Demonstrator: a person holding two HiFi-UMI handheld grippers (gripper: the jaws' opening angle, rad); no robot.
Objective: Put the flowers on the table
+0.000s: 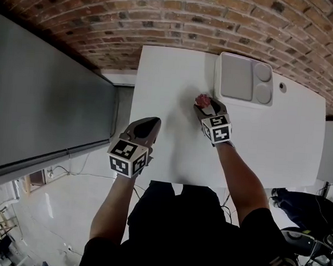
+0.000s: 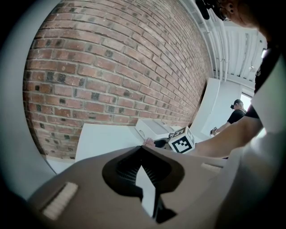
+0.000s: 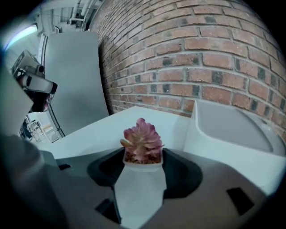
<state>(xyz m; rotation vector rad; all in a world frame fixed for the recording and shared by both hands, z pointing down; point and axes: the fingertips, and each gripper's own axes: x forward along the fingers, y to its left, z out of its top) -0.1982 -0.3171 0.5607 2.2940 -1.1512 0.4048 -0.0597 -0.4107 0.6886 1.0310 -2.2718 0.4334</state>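
Note:
A small pink succulent [image 3: 142,139] grows in a white pot [image 3: 143,163]. My right gripper [image 3: 143,157] is shut on that pot, which spans the gap between the jaw tips. In the head view the plant [image 1: 202,99] sits at the tip of the right gripper [image 1: 206,108], low over the white table [image 1: 171,72] and just left of a white tray. My left gripper [image 1: 150,124] hovers over the table's near left part, with its jaws together and nothing in them. From the left gripper view [image 2: 142,150] the plant [image 2: 148,142] shows far ahead.
A white moulded tray [image 1: 243,78] with round hollows lies at the table's far right, close beside the plant. A brick wall [image 1: 181,16] runs behind the table. A tall grey panel [image 1: 42,102] stands left of it. A person [image 2: 236,112] stands far off.

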